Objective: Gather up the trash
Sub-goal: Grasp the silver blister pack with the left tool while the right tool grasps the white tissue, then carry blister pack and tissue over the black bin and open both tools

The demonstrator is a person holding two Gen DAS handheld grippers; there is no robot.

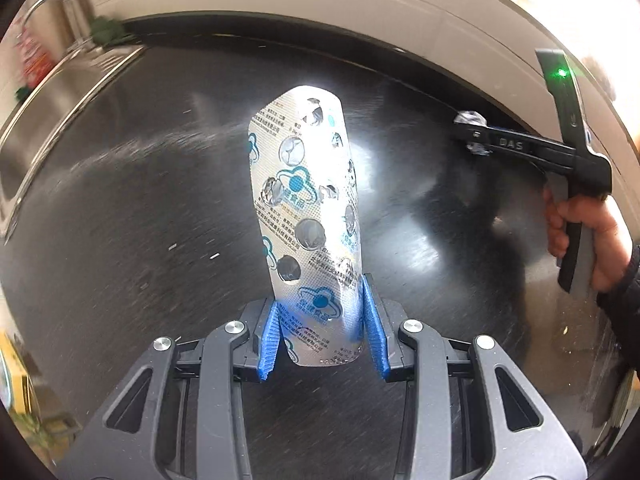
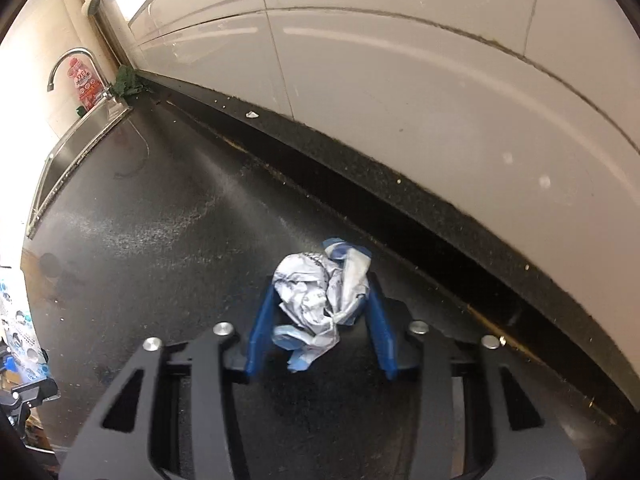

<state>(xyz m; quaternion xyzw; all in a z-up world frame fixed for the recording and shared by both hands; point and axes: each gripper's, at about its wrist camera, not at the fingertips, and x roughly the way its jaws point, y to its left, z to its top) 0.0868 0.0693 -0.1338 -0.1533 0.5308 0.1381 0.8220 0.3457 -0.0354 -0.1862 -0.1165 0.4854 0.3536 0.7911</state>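
My left gripper [image 1: 322,326] is shut on an empty silver blister pack [image 1: 306,216] with blue print, held upright above the dark countertop [image 1: 120,208]. My right gripper [image 2: 320,320] is shut on a crumpled silver and blue wrapper [image 2: 320,300], held over the counter near the back wall. In the left wrist view the right gripper [image 1: 474,136] shows at the right with the wrapper [image 1: 472,118] in its tips, a hand on its handle. The blister pack also shows at the left edge of the right wrist view [image 2: 18,328].
A steel sink [image 1: 44,108] with a curved tap [image 2: 70,66] lies at the counter's left end. A green cloth [image 2: 128,84] sits in the back corner by the white tiled wall [image 2: 400,80]. A red bottle [image 2: 86,82] stands behind the sink.
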